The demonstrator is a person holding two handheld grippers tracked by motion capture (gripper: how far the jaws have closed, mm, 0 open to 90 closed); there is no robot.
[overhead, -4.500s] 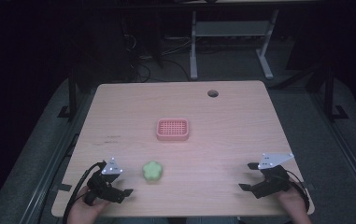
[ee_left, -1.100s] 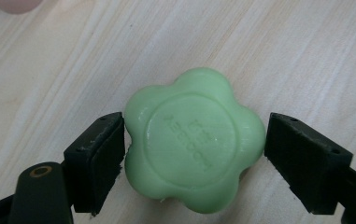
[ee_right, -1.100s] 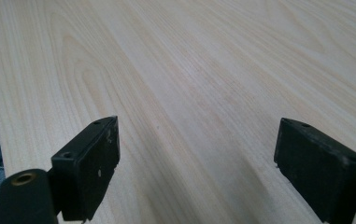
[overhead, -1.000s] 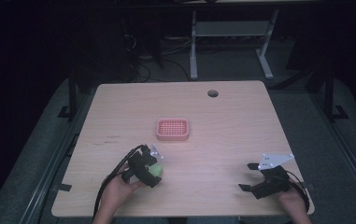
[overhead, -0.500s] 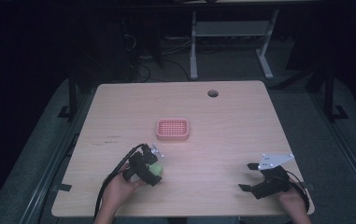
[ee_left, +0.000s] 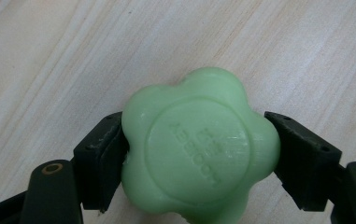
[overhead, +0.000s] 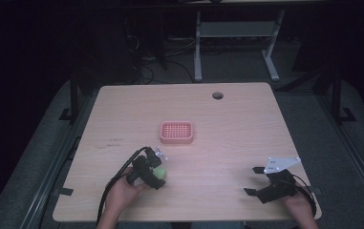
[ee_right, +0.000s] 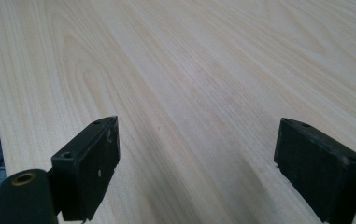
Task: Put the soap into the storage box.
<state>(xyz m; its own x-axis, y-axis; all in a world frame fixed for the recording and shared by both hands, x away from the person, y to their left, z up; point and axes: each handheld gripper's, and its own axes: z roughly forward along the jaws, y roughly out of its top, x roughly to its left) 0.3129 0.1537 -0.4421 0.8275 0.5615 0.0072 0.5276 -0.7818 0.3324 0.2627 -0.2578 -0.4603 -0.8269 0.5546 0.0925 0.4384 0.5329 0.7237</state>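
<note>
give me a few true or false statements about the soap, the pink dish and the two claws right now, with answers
1. The left claw is shut on the green soap. True.
2. The green soap lies in the pink dish. False: it is in the left claw, nearer the person than the dish.
3. The right claw is open with nothing between its jaws. True.
4. The right claw holds the pink dish. False: it sits near the table's front right corner, apart from the dish.
5. The green soap is flower-shaped with raised lettering. True.
</note>
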